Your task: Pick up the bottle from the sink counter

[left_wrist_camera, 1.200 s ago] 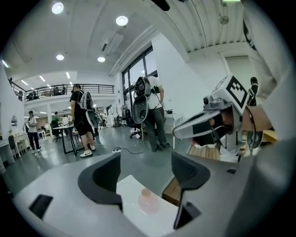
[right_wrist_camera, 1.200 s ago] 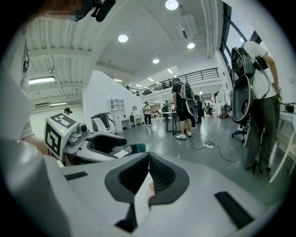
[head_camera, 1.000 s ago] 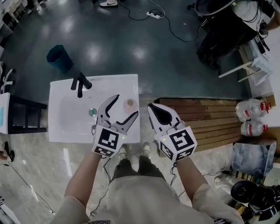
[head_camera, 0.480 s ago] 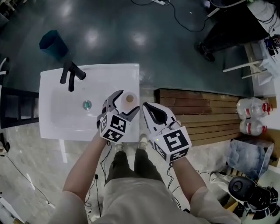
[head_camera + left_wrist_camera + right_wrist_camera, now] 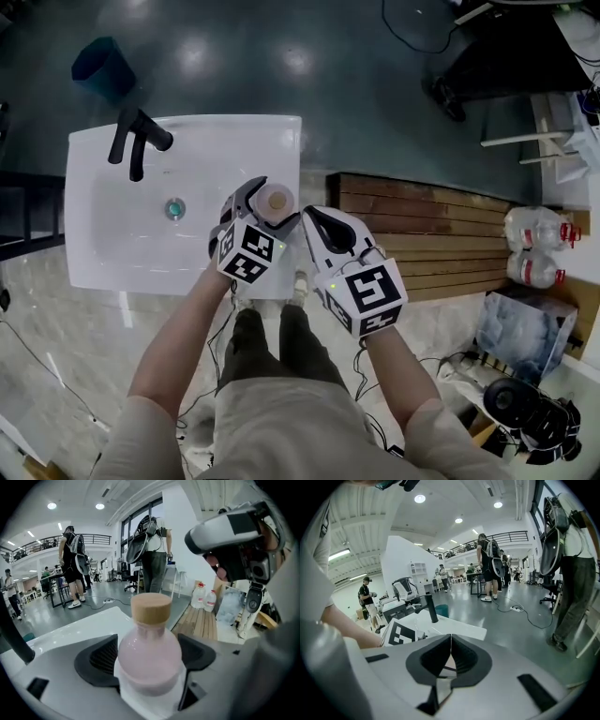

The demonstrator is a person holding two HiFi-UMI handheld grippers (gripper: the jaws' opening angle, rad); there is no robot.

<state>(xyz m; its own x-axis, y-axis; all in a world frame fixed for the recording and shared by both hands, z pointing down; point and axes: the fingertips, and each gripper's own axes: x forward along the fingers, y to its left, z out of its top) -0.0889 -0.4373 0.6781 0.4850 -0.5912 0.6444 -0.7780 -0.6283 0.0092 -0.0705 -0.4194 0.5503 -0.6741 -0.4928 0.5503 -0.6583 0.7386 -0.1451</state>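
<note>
A pale pink bottle (image 5: pixel 276 200) with a tan wooden cap stands upright at the right front corner of the white sink counter (image 5: pixel 216 141). My left gripper (image 5: pixel 270 204) reaches around it, one jaw on each side. In the left gripper view the bottle (image 5: pixel 149 653) fills the space between the dark pads (image 5: pixel 101 660), and the jaws are opening. My right gripper (image 5: pixel 315 219) hovers just right of the counter's edge, apart from the bottle. Its jaws meet with nothing between them (image 5: pixel 451 637).
A black faucet (image 5: pixel 136 141) and a drain (image 5: pixel 174 208) sit in the basin at left. A wooden pallet (image 5: pixel 422 234) lies on the floor to the right, with water jugs (image 5: pixel 534 230) beyond it. A teal bin (image 5: pixel 98 66) stands behind the sink. People stand in the hall.
My left gripper has moved forward and right until its jaws surround the bottle. The right gripper stayed shut beside it. The head view has shifted, so the sink sits higher in the picture.
</note>
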